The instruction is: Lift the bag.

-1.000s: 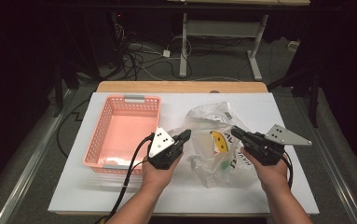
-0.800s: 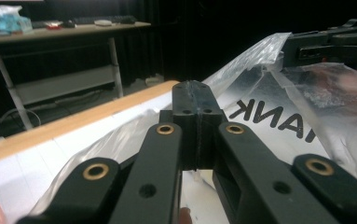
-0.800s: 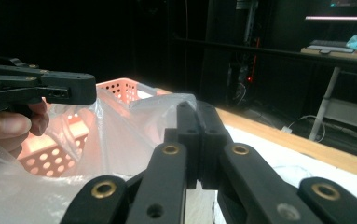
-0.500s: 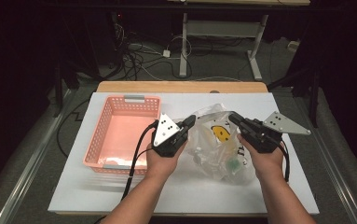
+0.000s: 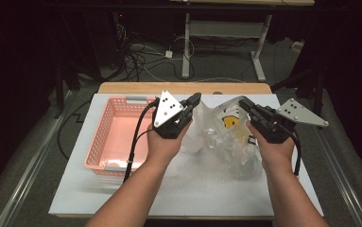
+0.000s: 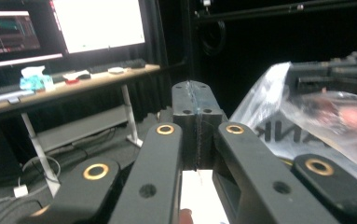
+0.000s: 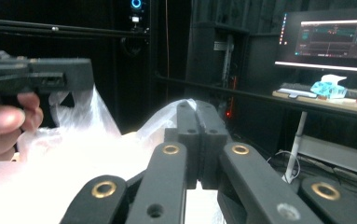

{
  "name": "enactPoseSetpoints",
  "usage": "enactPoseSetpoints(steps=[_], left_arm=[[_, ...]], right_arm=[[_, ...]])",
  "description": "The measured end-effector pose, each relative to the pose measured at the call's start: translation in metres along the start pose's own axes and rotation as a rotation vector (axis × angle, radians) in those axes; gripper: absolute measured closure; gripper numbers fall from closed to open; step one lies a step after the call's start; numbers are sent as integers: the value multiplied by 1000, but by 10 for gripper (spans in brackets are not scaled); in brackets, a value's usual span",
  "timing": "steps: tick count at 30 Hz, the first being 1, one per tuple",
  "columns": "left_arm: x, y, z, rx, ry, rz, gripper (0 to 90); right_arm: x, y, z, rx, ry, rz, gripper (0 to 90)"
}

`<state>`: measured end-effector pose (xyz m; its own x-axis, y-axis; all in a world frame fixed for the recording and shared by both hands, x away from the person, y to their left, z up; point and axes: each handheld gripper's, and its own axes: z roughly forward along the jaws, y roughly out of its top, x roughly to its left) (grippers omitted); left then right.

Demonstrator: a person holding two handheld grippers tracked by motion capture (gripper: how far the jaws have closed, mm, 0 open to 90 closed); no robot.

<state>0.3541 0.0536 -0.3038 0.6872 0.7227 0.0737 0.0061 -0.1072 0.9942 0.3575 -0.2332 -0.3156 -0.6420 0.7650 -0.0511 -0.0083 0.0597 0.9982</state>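
Observation:
A clear plastic bag point(image 5: 221, 137) with a yellow smiley face hangs between my two grippers above the white table top point(image 5: 193, 194). My left gripper point(image 5: 195, 99) is shut on the bag's left upper edge, and my right gripper point(image 5: 242, 102) is shut on its right upper edge. In the left gripper view the jaws point(image 6: 195, 88) stand pressed together, with the bag point(image 6: 306, 112) spreading to the right. In the right gripper view the jaws point(image 7: 197, 107) are closed with a bit of plastic at their tips. The bag point(image 7: 73, 154) billows to the left below the other gripper point(image 7: 69, 74).
A pink plastic basket point(image 5: 96, 142) stands on the left half of the table. A wooden strip point(image 5: 183, 88) runs along the far edge. Beyond it are desk legs point(image 5: 186, 47) and cables on the floor. A desk with monitors point(image 6: 97, 23) is in the background.
Both hands have risen and moved away from the person, lifting the bag off the table. Both grippers stayed shut throughout.

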Motion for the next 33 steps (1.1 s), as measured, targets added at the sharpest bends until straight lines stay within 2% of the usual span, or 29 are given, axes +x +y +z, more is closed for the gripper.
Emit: enactPoseSetpoints(steps=[5, 10, 14, 24, 26, 30, 33], left_arm=[[1, 23, 5, -38, 13, 24, 883], [1, 44, 13, -49, 28, 51, 883], [3, 56, 17, -66, 35, 52, 883], [8, 88, 22, -117, 53, 66, 883], [9, 92, 21, -128, 55, 71, 882], [12, 100, 16, -170, 55, 53, 882], [14, 103, 14, -179, 59, 52, 883]], right_arm=[[0, 8, 0, -15, 1, -7, 900], [-1, 18, 2, -30, 5, -18, 900], [-4, 23, 5, -34, 7, -11, 900], [12, 25, 19, -2, 58, -37, 900], [10, 28, 21, -7, 52, -31, 900], [-2, 38, 22, -26, 26, -19, 900], [-9, 40, 27, -13, 5, -13, 900]])
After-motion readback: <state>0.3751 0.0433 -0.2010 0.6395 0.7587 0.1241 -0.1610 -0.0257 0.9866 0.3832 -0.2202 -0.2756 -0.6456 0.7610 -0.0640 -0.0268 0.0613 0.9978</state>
